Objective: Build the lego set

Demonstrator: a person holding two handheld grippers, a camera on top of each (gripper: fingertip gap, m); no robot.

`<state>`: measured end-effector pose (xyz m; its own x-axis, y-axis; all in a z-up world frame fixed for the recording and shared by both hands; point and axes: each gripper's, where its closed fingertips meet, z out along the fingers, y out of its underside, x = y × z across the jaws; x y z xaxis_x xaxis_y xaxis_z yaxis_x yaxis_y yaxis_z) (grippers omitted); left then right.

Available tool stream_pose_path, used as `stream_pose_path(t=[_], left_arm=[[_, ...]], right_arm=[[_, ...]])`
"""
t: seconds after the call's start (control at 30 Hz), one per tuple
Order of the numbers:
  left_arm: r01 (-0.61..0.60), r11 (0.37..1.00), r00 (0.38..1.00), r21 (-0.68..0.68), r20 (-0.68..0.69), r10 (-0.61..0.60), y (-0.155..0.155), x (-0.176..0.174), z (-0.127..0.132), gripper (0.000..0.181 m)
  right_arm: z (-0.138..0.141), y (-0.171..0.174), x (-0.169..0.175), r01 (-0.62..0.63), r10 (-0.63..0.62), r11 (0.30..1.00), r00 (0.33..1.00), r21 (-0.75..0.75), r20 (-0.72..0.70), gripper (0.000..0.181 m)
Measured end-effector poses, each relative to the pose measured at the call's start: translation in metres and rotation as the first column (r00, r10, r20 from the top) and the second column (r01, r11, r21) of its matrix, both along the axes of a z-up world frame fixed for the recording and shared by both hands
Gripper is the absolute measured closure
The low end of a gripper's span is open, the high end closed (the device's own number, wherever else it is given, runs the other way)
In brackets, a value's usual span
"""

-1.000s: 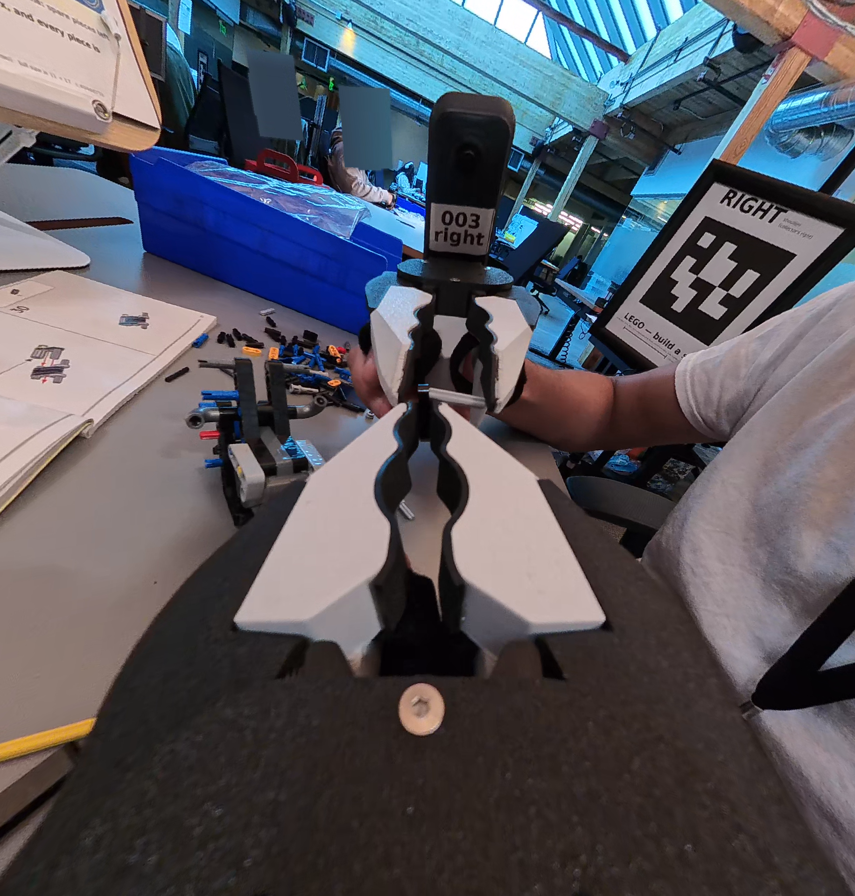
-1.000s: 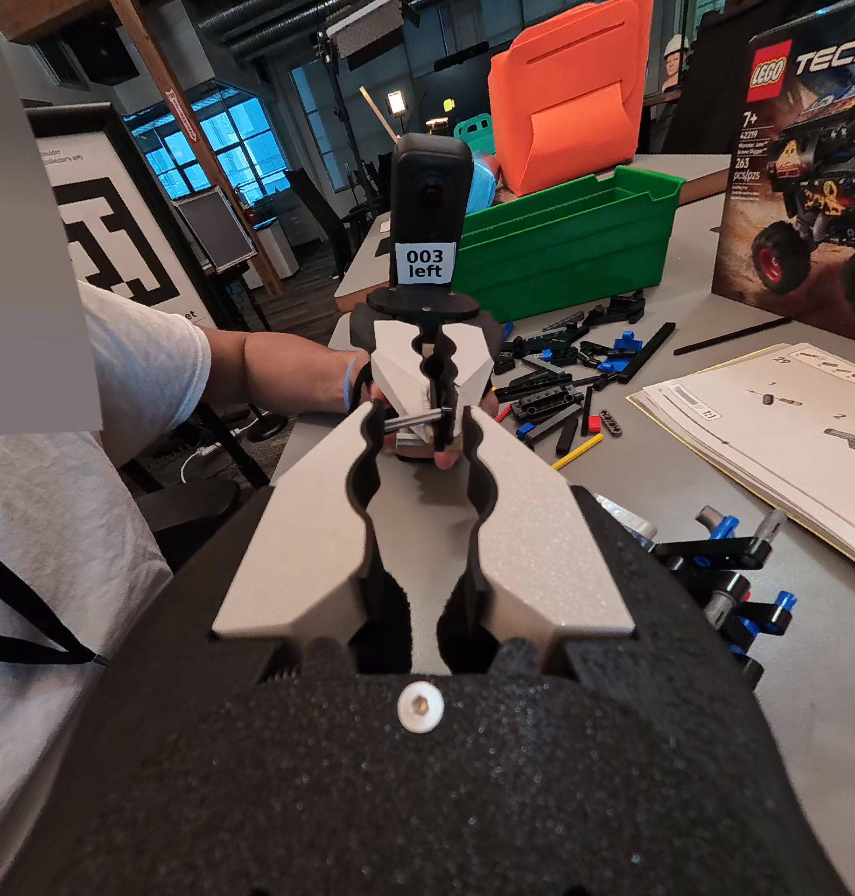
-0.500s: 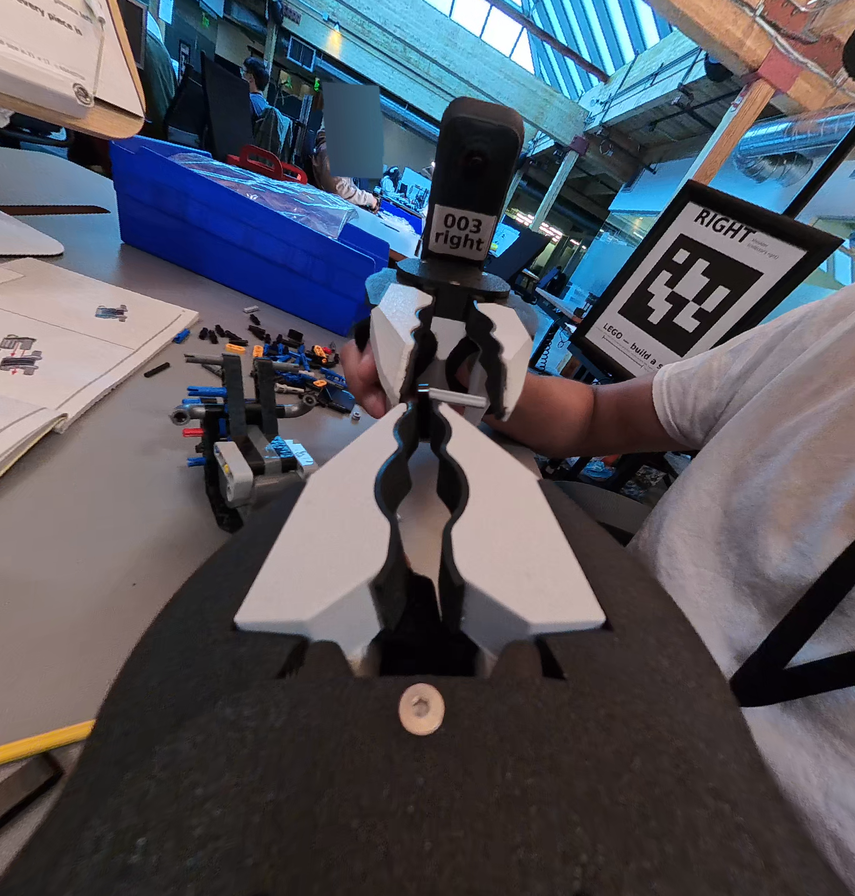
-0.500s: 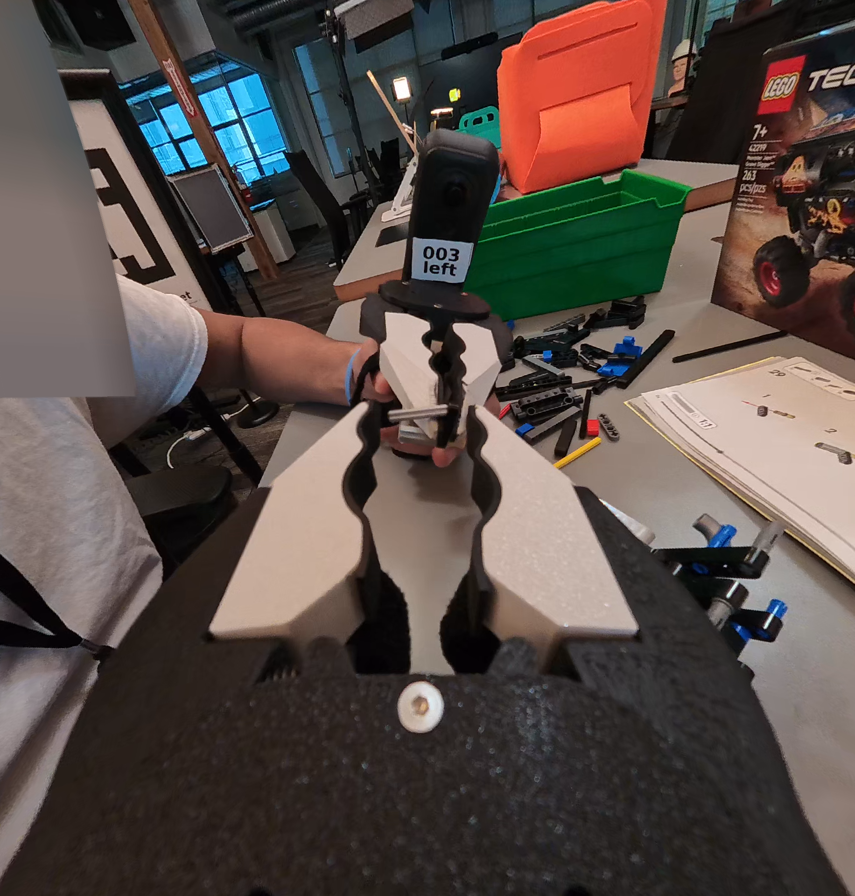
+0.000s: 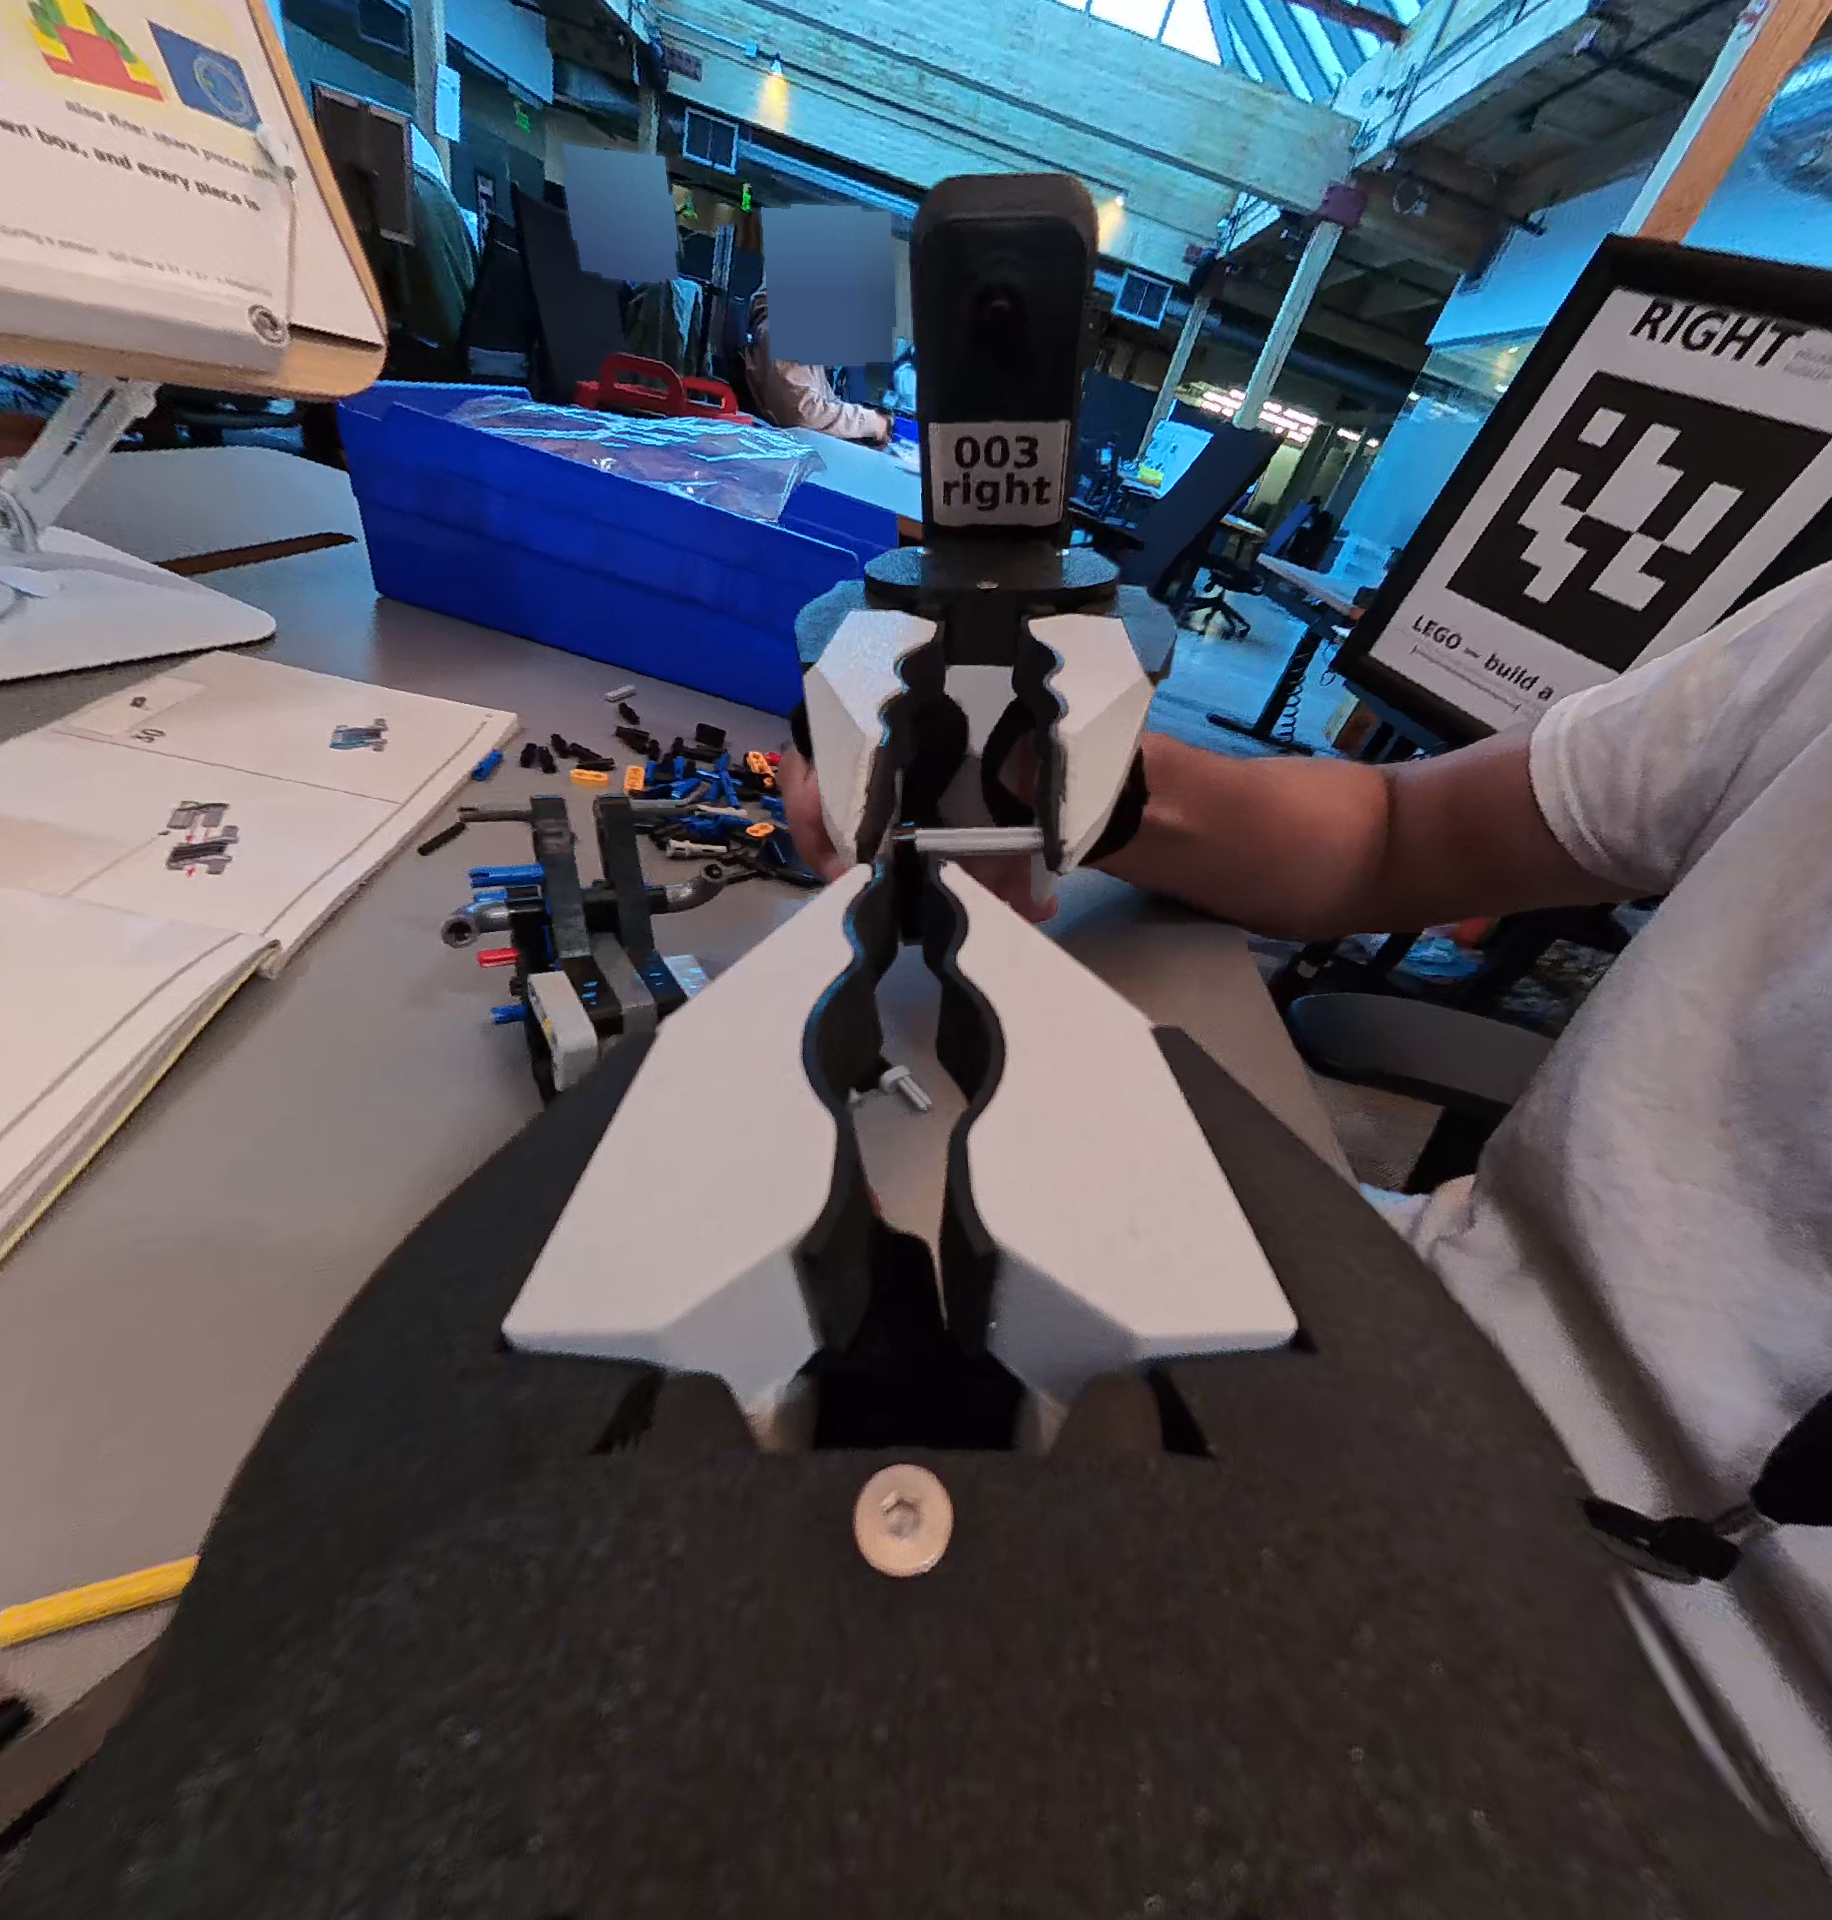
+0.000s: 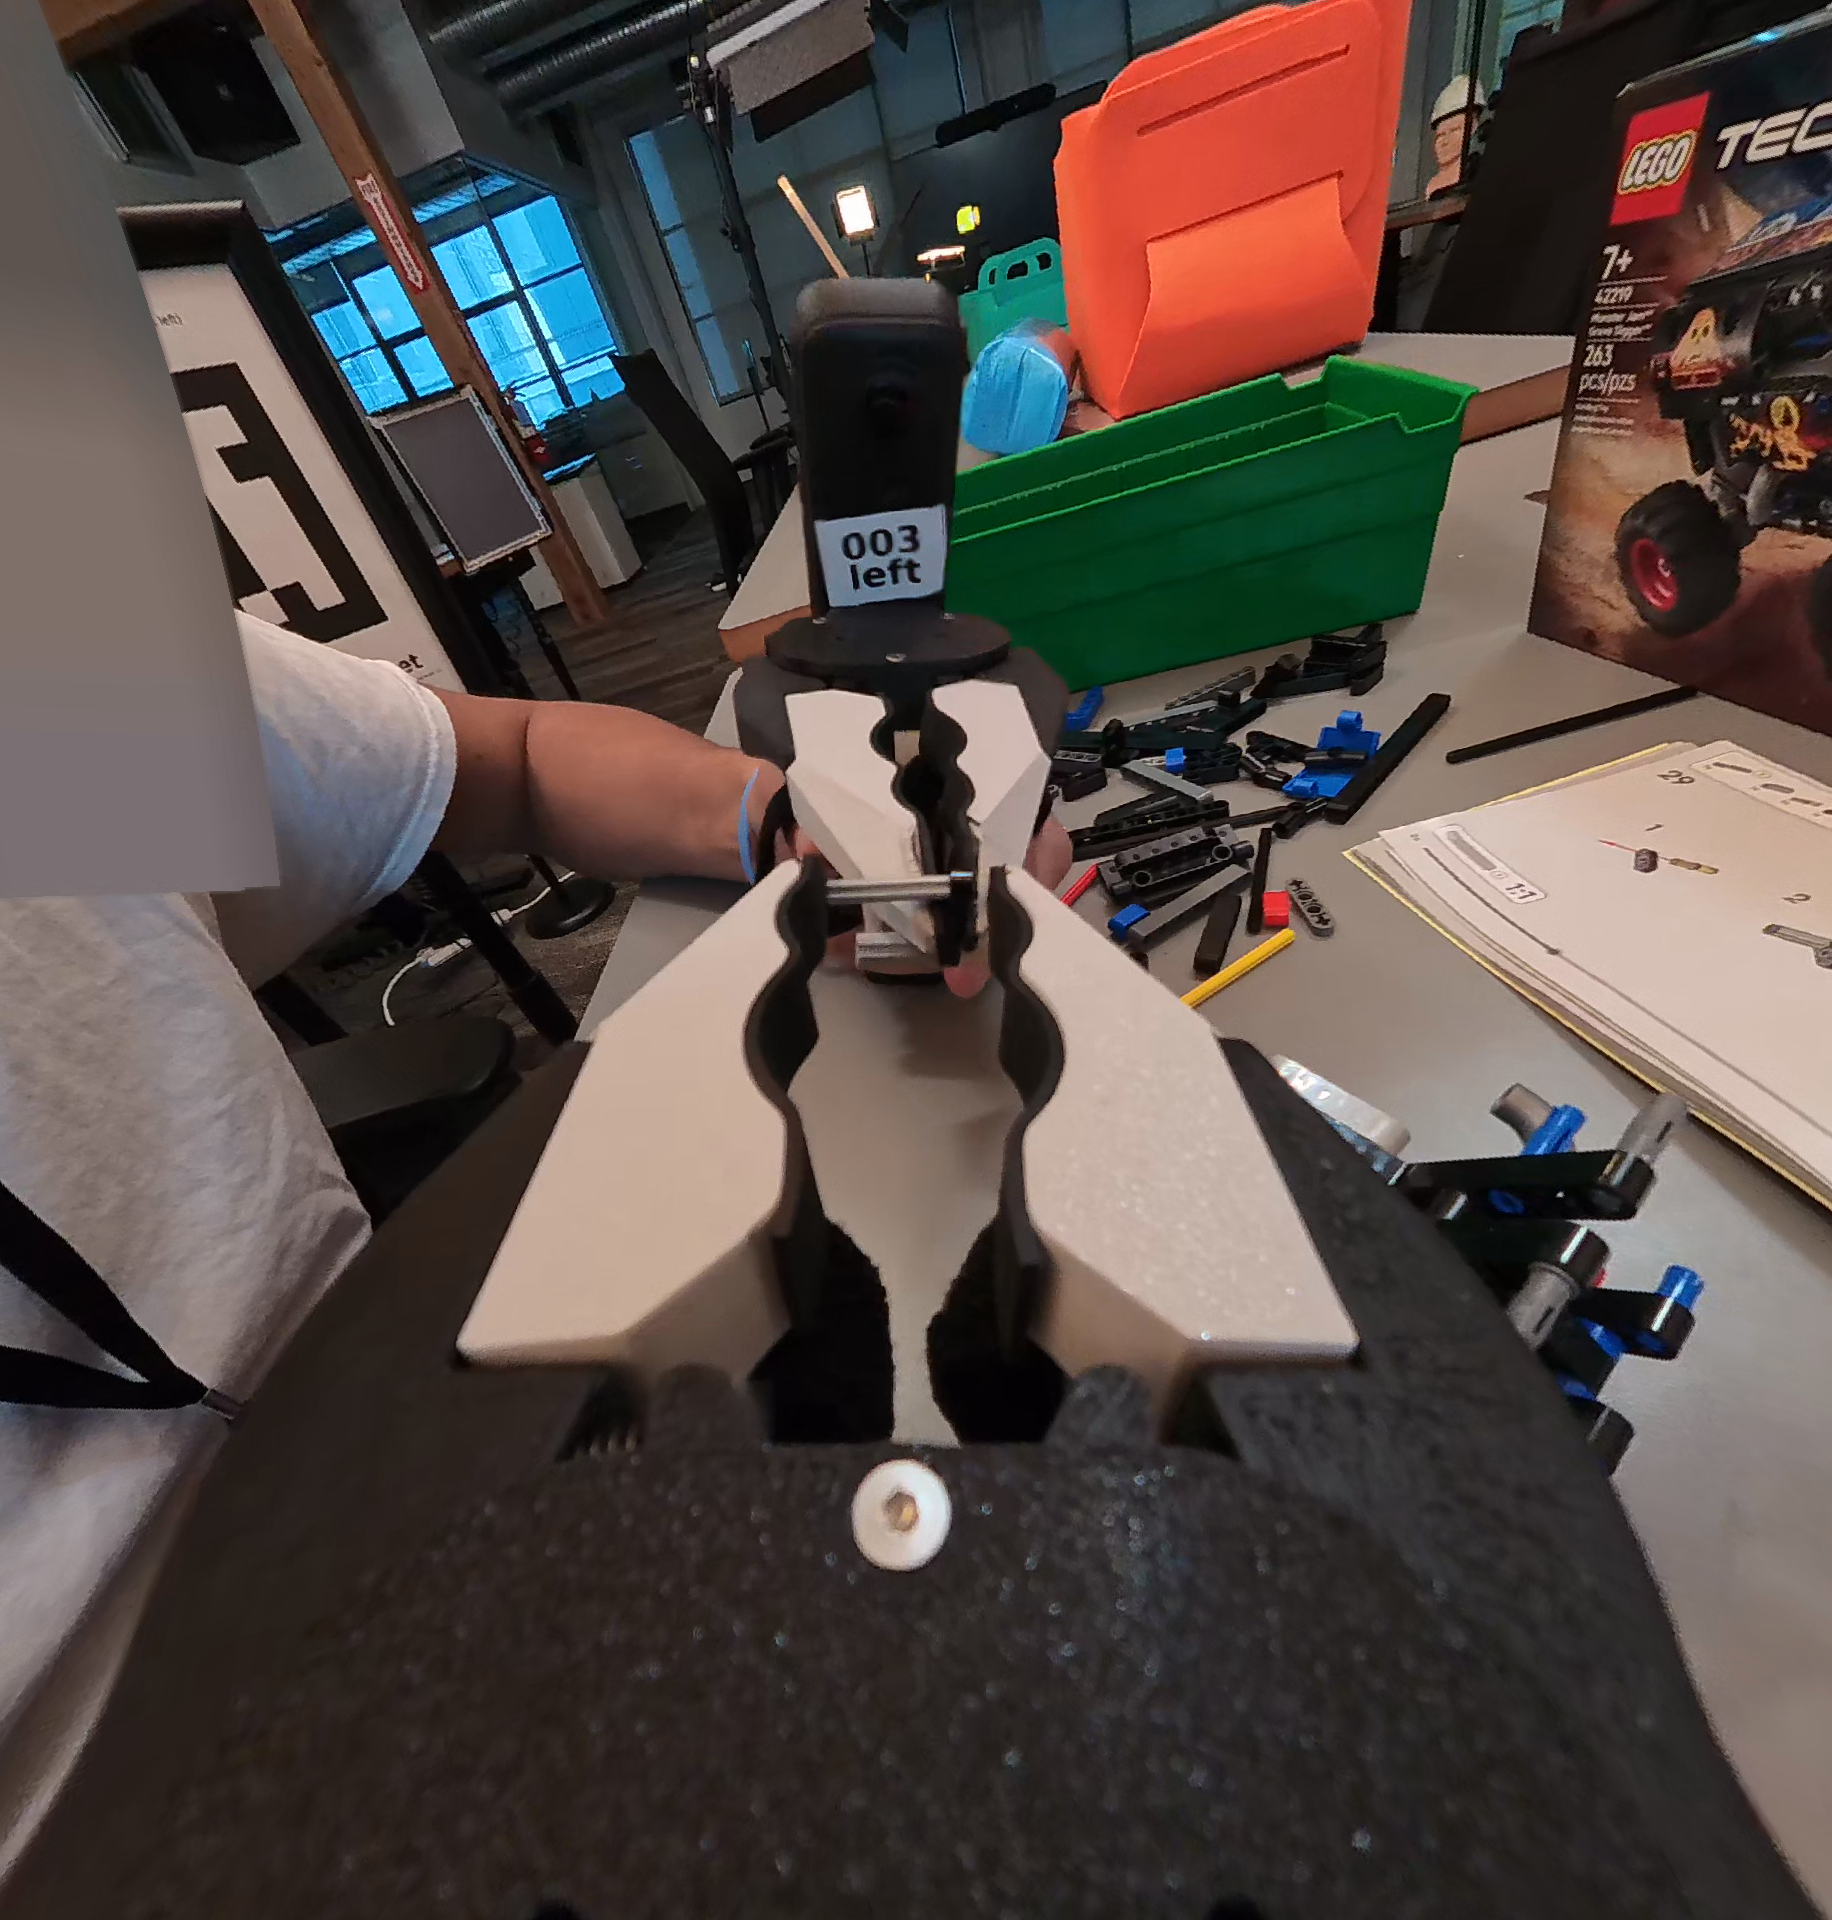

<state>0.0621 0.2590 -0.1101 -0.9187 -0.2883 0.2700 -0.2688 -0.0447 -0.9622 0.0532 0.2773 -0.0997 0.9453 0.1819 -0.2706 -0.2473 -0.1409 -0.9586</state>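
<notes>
My left gripper (image 5: 904, 873) and right gripper (image 6: 896, 885) meet tip to tip above the grey table (image 5: 216, 1195). A short grey axle (image 6: 886, 888) lies crosswise between the right gripper's fingertips, which are shut on its ends. It also shows in the left wrist view (image 5: 979, 840). The left gripper is shut on a small black piece (image 6: 959, 894) at one end of the axle. The partly built black, grey and blue model (image 5: 579, 935) stands on the table to the left, and it also shows in the right wrist view (image 6: 1556, 1247).
Open instruction booklets (image 5: 164, 831) (image 6: 1670, 935) lie flat. Loose pieces (image 5: 683, 769) (image 6: 1203, 790) are scattered before a blue bin (image 5: 600, 561) and a green bin (image 6: 1203, 520). The set's box (image 6: 1722, 416) stands far right. A small grey pin (image 5: 896, 1086) lies under my left fingers. The tips of both grippers are at nearly the same place.
Both grippers stay tip to tip on the axle and have swayed slightly together. The right gripper's fingertips look a little closer together.
</notes>
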Motion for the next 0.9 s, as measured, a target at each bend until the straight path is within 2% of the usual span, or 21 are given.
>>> stream_pose_path(t=[0.2,0.67,0.9], left_arm=[[-0.025,0.999,0.997,0.03,0.074,0.023,-0.0009,-0.0014,0.0011,0.18],[-0.037,0.999,0.997,0.033,0.073,0.034,-0.0005,-0.0003,0.0,0.18],[-0.005,0.999,0.997,0.041,0.071,0.002,-0.0026,-0.0054,-0.0003,0.18]], right_arm=[[0.0048,-0.0019,-0.0037,-0.036,0.037,0.999,0.999,0.037,-0.034,0.156],[0.0021,-0.0008,-0.003,-0.019,0.019,0.999,1.0,0.043,0.017,0.155],[0.0012,-0.0036,-0.0081,-0.063,0.061,0.997,0.998,0.053,0.033,0.155]])
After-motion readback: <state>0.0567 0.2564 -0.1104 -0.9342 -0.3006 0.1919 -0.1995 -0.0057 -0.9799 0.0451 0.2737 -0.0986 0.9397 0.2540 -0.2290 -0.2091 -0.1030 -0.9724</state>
